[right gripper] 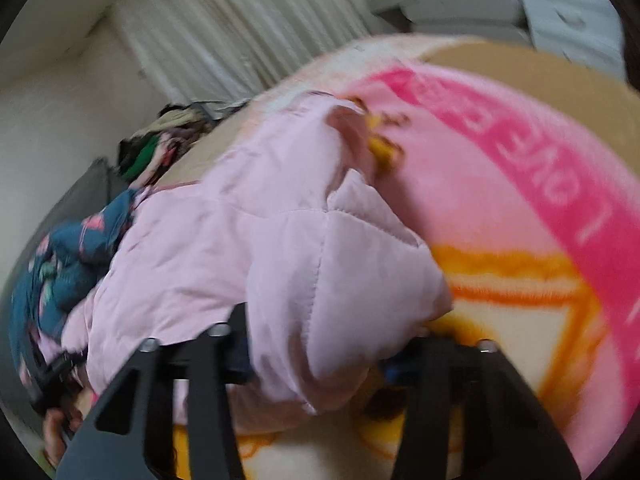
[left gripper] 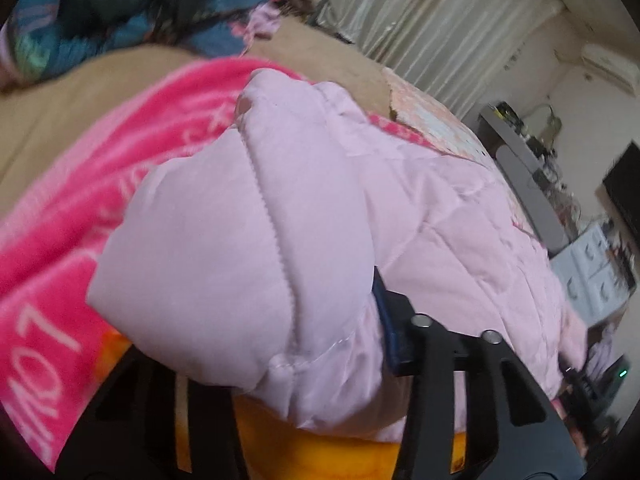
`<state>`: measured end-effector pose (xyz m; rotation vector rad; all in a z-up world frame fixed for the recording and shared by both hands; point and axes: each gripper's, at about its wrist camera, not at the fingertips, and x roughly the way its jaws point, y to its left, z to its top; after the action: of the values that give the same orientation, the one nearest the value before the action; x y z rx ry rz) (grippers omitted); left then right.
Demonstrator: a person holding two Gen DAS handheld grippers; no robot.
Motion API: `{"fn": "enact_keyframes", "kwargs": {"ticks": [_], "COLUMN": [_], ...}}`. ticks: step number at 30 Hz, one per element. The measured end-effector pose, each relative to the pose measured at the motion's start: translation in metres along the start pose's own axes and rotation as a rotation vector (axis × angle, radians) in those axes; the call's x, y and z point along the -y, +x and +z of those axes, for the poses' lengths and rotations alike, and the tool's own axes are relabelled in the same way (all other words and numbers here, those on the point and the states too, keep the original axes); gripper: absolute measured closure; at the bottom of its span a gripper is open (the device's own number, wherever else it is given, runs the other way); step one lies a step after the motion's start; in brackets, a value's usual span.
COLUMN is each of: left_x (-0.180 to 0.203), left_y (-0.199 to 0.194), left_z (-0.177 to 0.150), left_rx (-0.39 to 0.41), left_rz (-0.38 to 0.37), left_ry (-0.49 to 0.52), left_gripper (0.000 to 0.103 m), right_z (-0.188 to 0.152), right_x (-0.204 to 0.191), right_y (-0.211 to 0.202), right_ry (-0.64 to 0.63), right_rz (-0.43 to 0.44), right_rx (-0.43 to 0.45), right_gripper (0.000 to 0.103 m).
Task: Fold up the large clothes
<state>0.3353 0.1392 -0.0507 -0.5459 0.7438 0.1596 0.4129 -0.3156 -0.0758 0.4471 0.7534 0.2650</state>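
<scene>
A pale pink quilted jacket (left gripper: 360, 208) lies on a bright pink blanket with white lettering (left gripper: 60, 248). In the left wrist view my left gripper (left gripper: 280, 344) is shut on a thick padded fold of the jacket (left gripper: 224, 264), which bulges up between the fingers; the left finger is hidden under the cloth. In the right wrist view the jacket (right gripper: 224, 216) spreads left, and my right gripper (right gripper: 320, 344) is shut on another puffy fold of it (right gripper: 340, 280), held just above the blanket (right gripper: 540, 184).
A blue patterned garment (left gripper: 120, 12) lies crumpled at the far side of the bed, also in the right wrist view (right gripper: 60, 272). Curtains (left gripper: 440, 12) hang behind. A shelf with clutter (left gripper: 532, 152) and a dark screen (left gripper: 624, 188) stand at the right.
</scene>
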Motion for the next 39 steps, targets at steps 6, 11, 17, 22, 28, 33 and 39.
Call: {"fn": "enact_keyframes", "kwargs": {"ticks": [6, 11, 17, 22, 28, 33, 39], "left_x": [0.023, 0.023, 0.02, 0.014, 0.003, -0.005, -0.013], "left_y": [-0.034, -0.063, -0.091, -0.11, -0.134, -0.148, -0.159], "left_z": [0.0, -0.01, -0.023, -0.04, -0.063, -0.075, -0.09], "left_rx": [0.047, 0.059, 0.073, 0.071, 0.075, 0.083, 0.085], "left_rz": [0.022, 0.03, 0.018, 0.008, 0.003, 0.006, 0.011], "left_ry": [0.097, 0.146, 0.176, 0.186, 0.194, 0.213, 0.225], "left_gripper": [0.073, 0.074, 0.074, 0.074, 0.074, 0.074, 0.074], "right_z": [0.014, 0.019, 0.002, -0.021, -0.048, -0.066, -0.086], "right_x": [-0.036, -0.057, -0.064, -0.071, -0.079, -0.083, -0.087], "right_y": [-0.041, -0.071, -0.107, -0.138, -0.168, -0.185, -0.2], "right_ry": [-0.18, -0.271, -0.326, -0.363, -0.401, -0.411, -0.425], "right_rz": [0.025, 0.03, 0.03, 0.018, 0.005, -0.002, -0.02], "right_rx": [0.096, 0.131, 0.131, 0.123, 0.116, 0.114, 0.104], "right_gripper": [0.075, 0.075, 0.075, 0.075, 0.075, 0.075, 0.075]}}
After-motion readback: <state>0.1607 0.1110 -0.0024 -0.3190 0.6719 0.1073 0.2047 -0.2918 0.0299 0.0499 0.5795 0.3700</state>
